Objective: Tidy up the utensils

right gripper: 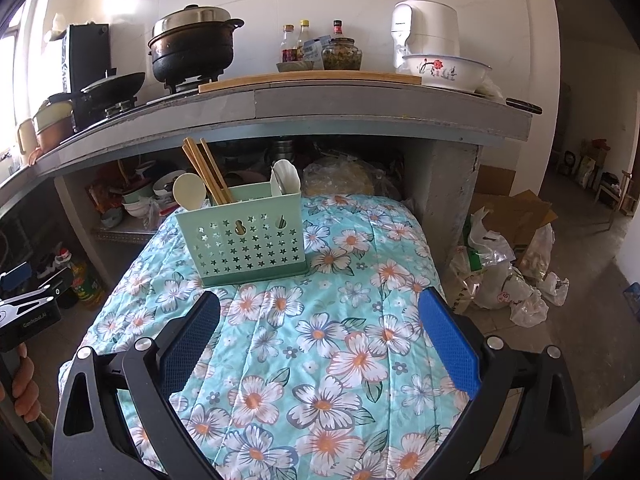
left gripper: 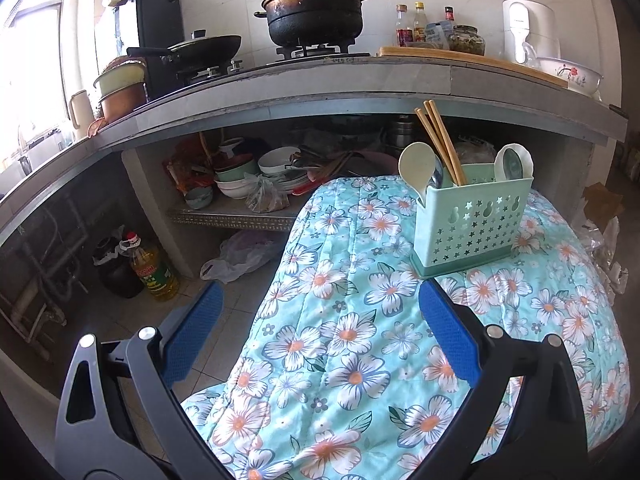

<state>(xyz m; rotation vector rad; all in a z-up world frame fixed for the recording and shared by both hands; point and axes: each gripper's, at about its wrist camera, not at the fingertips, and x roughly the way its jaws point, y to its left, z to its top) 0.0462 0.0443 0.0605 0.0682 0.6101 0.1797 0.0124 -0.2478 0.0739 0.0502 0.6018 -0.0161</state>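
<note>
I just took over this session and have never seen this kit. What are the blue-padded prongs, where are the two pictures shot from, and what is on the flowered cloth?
No robot arm here: a person carries a two-finger gripper in each hand, with a fisheye camera on each looking forward along the fingers. One picture is from the left gripper, the other from the right gripper. The blue parts are the finger pads. Both grippers are open and hold nothing.

In the right view, the left gripper and the hand holding it show at the left edge.

On the floral cloth stands a green caddy holding wooden chopsticks, a cream spoon and a white scoop. No utensils lie loose on the cloth.
</note>
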